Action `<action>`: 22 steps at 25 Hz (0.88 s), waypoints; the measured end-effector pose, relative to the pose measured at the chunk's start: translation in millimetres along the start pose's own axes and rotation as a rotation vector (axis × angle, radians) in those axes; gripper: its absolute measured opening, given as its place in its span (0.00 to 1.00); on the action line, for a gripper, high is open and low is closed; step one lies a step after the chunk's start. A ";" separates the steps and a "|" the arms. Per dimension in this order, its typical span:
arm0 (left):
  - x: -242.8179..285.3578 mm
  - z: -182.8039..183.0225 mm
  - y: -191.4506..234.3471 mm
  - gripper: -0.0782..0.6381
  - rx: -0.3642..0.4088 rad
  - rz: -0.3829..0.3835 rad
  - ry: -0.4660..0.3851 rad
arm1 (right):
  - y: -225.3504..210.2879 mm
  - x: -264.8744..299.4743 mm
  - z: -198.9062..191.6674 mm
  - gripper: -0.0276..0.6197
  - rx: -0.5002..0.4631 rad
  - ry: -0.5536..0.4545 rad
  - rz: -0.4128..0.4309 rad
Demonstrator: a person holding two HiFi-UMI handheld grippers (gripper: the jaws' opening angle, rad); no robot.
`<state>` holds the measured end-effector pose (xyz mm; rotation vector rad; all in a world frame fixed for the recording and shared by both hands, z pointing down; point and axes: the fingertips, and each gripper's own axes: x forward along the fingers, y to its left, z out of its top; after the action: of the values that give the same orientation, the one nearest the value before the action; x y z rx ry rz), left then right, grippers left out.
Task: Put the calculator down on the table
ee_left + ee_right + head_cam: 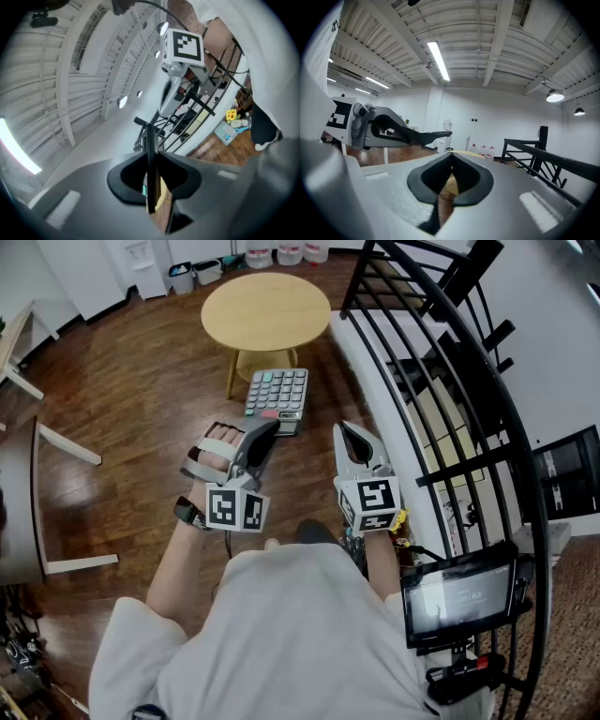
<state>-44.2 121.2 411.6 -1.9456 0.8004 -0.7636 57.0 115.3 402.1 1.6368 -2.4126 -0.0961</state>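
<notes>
Gripping a flat grey rectangular calculator point(277, 397) by its near edge with left tongs point(265, 433); right tongs point(353, 441) pinched together, empty. Round, smooth pale-wood tabletop point(265, 310) lies beyond.

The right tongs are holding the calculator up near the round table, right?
No. The left tongs hold the calculator up near the round table; the right tongs are shut on nothing. The head view shows it.
</notes>
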 end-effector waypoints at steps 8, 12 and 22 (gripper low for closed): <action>-4.3 -6.5 -4.7 0.22 -0.152 0.006 -0.037 | -8.8 -4.0 8.4 0.05 0.010 -0.015 -0.037; 0.8 -9.9 -2.8 0.22 -0.203 0.010 -0.041 | -19.0 8.7 9.3 0.05 0.023 -0.027 -0.036; 107.6 -71.5 36.4 0.22 -0.331 0.010 0.058 | -80.3 140.1 7.0 0.05 0.072 -0.016 0.061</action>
<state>-42.2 -11.5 431.8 -2.2174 1.0229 -0.7191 79.0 -44.8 401.6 1.5970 -2.5033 -0.0123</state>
